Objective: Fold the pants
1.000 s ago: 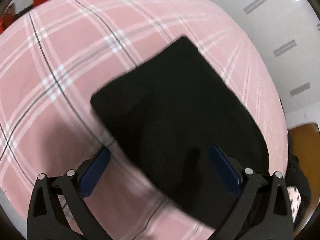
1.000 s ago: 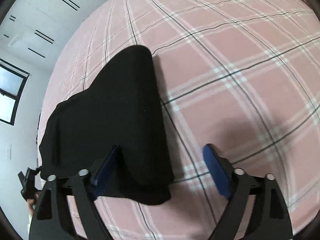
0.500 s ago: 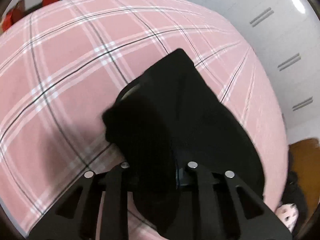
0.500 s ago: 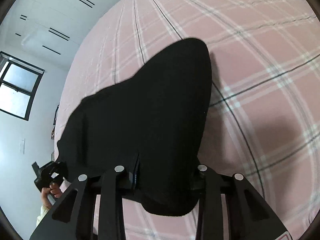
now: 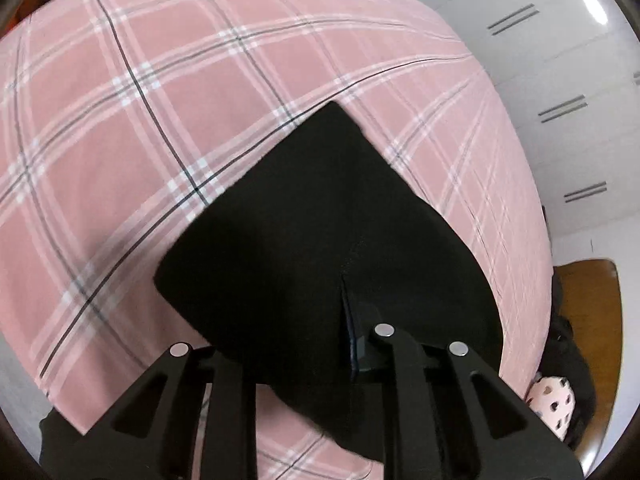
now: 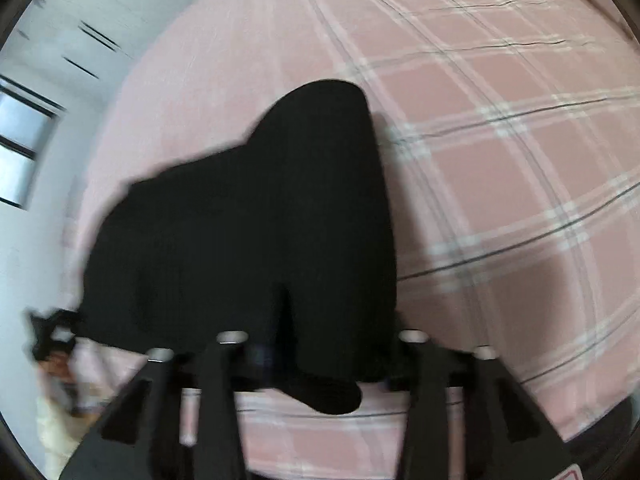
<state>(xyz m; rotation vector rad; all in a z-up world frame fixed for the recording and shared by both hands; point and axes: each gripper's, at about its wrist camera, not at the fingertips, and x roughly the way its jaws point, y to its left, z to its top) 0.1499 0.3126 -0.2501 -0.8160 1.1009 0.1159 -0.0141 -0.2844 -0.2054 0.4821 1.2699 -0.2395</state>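
Note:
The black pants (image 5: 320, 240) lie folded on a pink plaid bedsheet (image 5: 160, 100). My left gripper (image 5: 344, 344) is shut on the near edge of the pants, and the cloth drapes over its fingers. In the right wrist view the pants (image 6: 260, 220) spread away from me, blurred. My right gripper (image 6: 292, 352) is shut on their near edge, and a fold hangs down below the fingers. The other gripper (image 6: 52, 332) shows at the left edge of that view.
The bed's edge runs along the right in the left wrist view, with a wooden floor (image 5: 592, 320) beyond it. A white wall with cupboards (image 5: 560, 60) stands behind. A window (image 6: 20, 148) is at the left in the right wrist view.
One second ago both grippers were open over the near edge of the pants. They closed on the cloth and have lifted it and moved it farther over the pants.

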